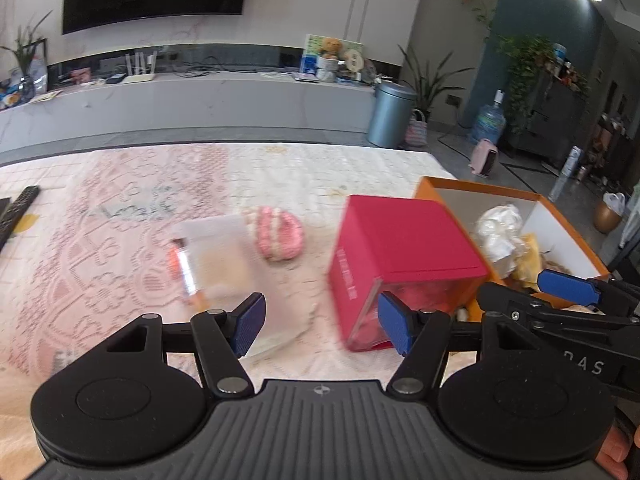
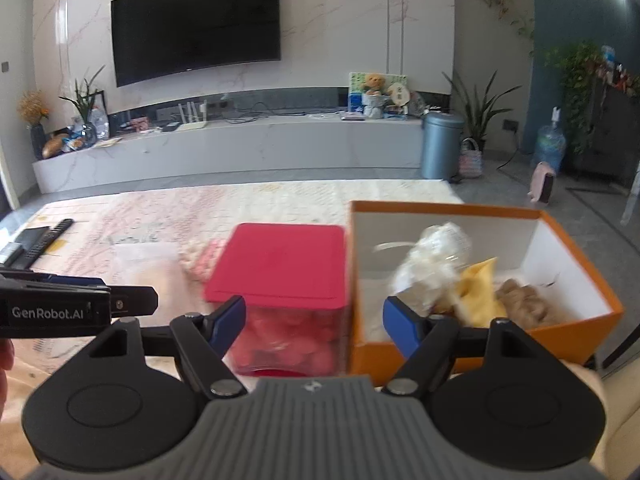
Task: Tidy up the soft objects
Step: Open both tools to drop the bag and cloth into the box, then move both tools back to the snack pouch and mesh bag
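Left gripper was spread wide with only bare tablecloth between its fingers. Straight ahead of the left finger sat a clear packet, with a pink plush thing just past it. The red-lidded box crowded right up against the right finger. Beyond that, the orange box walled things off, white bag and yellow piece filling it. Right gripper gaped open facing both boxes.
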